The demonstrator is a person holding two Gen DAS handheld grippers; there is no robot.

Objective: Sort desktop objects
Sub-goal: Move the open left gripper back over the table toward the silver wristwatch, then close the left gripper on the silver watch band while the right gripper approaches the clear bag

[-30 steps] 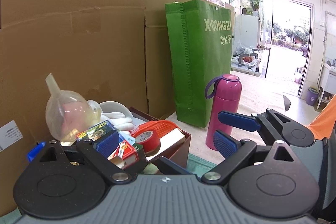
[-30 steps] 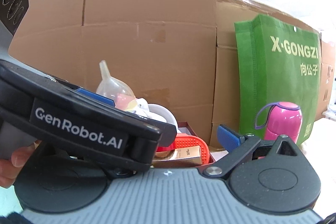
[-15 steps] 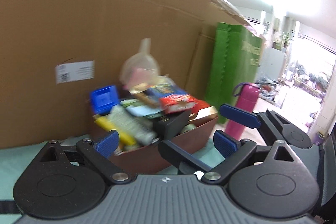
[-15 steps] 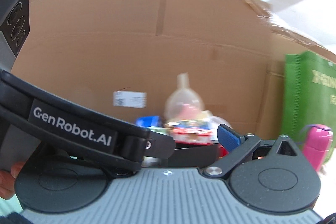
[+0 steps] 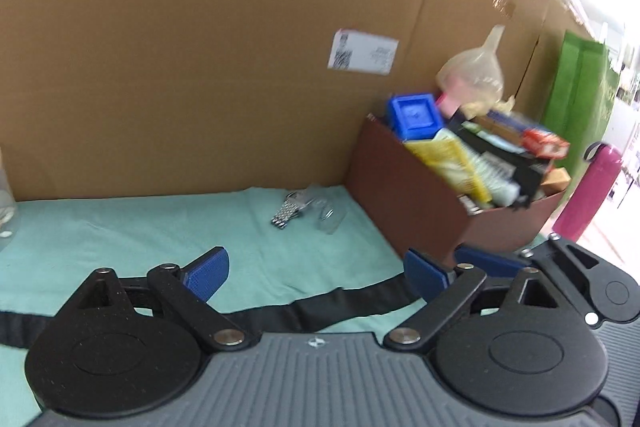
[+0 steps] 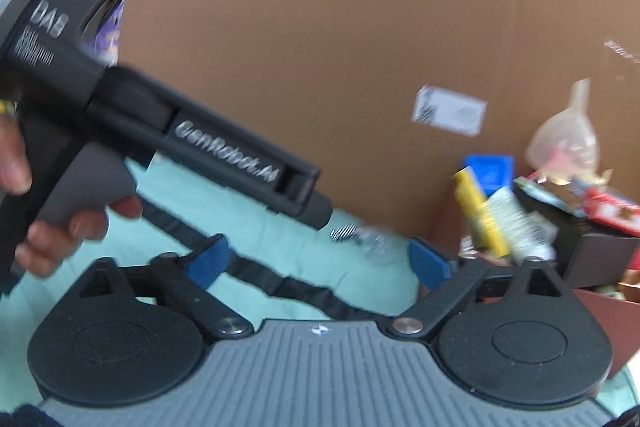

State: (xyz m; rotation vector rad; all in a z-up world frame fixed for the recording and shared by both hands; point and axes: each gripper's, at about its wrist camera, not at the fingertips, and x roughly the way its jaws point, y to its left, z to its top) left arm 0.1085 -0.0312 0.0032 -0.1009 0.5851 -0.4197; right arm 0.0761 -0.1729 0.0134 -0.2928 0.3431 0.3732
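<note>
Watch: metal-link watch [image 5: 289, 211] lies on the teal cloth [image 5: 120, 239], at the foot of the cardboard wall [image 5: 200, 47]; ahead of both grippers, apart from all fingers.
Glass: small clear glass [image 5: 330, 219] on its side, just beside the watch.
Box: brown box [image 5: 420, 203] right of the watch, heaped with packets; blue block [image 5: 416, 117] and clear funnel [image 5: 478, 67] on top.
Left gripper: left gripper [image 5: 316, 273] hangs over the cloth, fingers spread, having just narrowed slightly; nothing between them.
Right gripper: right gripper [image 6: 320, 263] likewise spread, just narrowed, nothing pinched.
Strap: black strap [image 5: 320, 307] crosses the cloth under the fingers.
Bottle: pink bottle [image 5: 588, 187] beyond the box.
</note>
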